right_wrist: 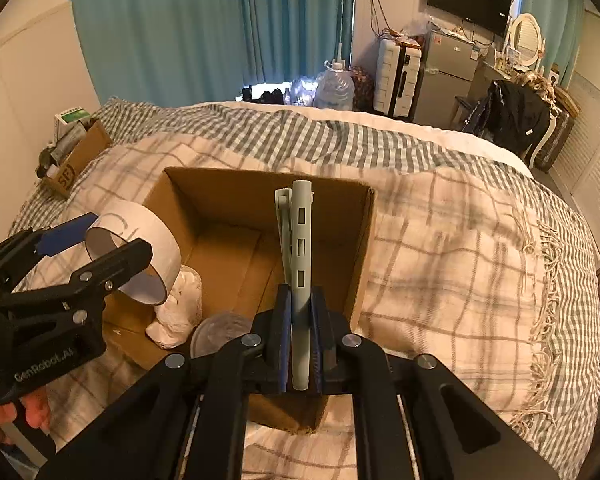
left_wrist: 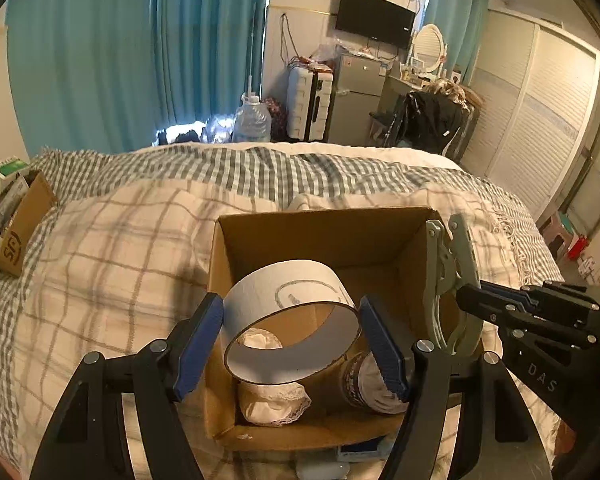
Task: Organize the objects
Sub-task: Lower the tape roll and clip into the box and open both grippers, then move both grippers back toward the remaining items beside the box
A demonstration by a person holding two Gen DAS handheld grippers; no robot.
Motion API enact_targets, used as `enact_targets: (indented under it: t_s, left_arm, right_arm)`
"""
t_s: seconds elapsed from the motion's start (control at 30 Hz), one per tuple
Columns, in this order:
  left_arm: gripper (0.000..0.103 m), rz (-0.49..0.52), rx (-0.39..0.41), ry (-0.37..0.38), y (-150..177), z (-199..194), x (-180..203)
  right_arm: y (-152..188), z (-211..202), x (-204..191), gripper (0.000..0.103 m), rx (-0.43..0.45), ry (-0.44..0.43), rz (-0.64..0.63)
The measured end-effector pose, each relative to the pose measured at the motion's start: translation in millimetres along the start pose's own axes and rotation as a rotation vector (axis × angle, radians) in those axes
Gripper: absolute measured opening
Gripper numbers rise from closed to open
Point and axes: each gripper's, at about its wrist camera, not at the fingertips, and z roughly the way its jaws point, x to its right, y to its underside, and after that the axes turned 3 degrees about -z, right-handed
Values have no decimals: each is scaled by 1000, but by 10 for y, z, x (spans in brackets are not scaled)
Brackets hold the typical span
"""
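Two items held over the box, neither dropped in yet.

The tape roll (left_wrist: 292,320) sits pinched between the left gripper's (left_wrist: 292,344) blue pads, hanging over the near-left part of the open box (left_wrist: 320,232); the grey tool (right_wrist: 300,248) stands clamped edge-on in the right gripper (right_wrist: 300,340), whose fingers are drawn in narrow on it, above the box's right side. Already inside, as far as can be seen, are a wad of white wrapping (left_wrist: 274,400) and a jar (left_wrist: 364,380) with a clear lid. By my reading, both releases are left to do. A second box (left_wrist: 20,220) of clutter sits well apart at the far left of the plaid blanket (left_wrist: 112,248); whether it belongs to the job cannot be told.
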Motion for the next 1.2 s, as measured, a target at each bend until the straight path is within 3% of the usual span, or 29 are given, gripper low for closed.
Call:
enact_targets:
  t_s: [0.17,0.23,0.3,0.33,0.9,1.03,1.2]
  left_arm:
    - [75,0,-5,-9,-10,-18,9]
    - [81,-9,-20,-24,-16,-49,8]
    - [92,-22,-22,-42,-6,-103,-22]
    - [92,-29,-13,-45,1,-166,-46]
    - [103,-17,32,-135,558,-1502,-242]
    - [103,-25,38,-171,838,-1630,-237]
    - [103,-57,-19,-169,1198,-1519,-248]
  right_arm:
    - [-4,-107,2,8,27,-7,22]
    - [-22,-191,-4,13,43,6,31]
    - [-20,-305,2,53,62,20,38]
    - [-7,-388,8,59,77,25,42]
    - [571,-1802,-187,79,181,107,-12]
    - [812,-1879,-311,81,181,109,-33]
    - [1167,-1575,-376,82,121,97,12]
